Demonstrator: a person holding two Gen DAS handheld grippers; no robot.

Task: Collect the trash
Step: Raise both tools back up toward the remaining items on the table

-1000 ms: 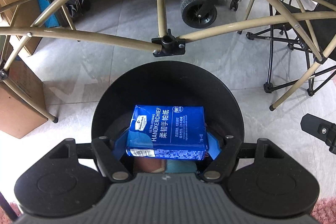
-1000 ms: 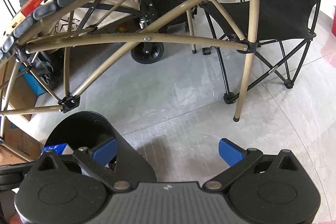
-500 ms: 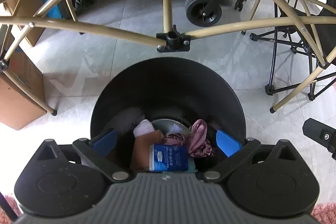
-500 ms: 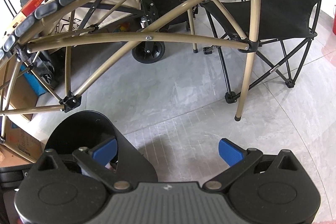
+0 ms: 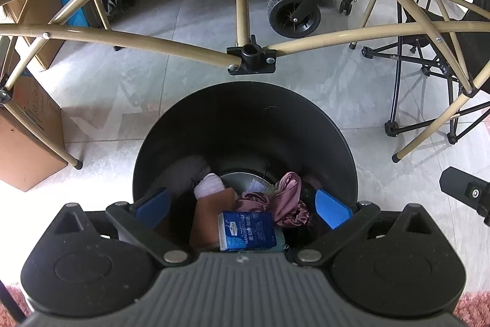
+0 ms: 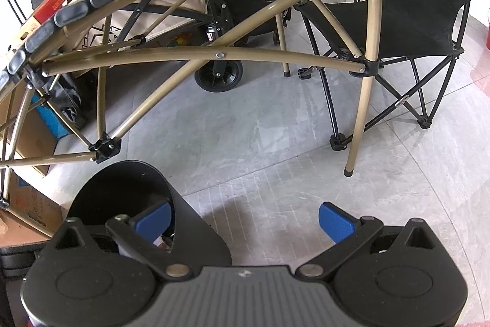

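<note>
My left gripper [image 5: 243, 206] is open and empty, directly above the mouth of a round black bin [image 5: 245, 118]. A blue handkerchief tissue pack [image 5: 246, 230] lies inside the bin on top of other trash: a purple satin scrunchie [image 5: 283, 201], a brown piece [image 5: 209, 215] and a pale pink wad [image 5: 208, 184]. My right gripper [image 6: 245, 218] is open and empty over the grey floor, just right of the same bin [image 6: 122, 192]; its left finger overlaps the bin's rim.
A tan folding table frame [image 5: 251, 58] stands just behind the bin. A cart wheel [image 5: 294, 9], black folding chairs [image 6: 413, 20] and cardboard boxes [image 5: 27, 143] stand around. Pink rug edges show at the bottom corners [image 5: 471, 308].
My left gripper opened and let go of the blue tissue pack, which dropped into the bin onto the other trash. My right gripper has hardly moved.
</note>
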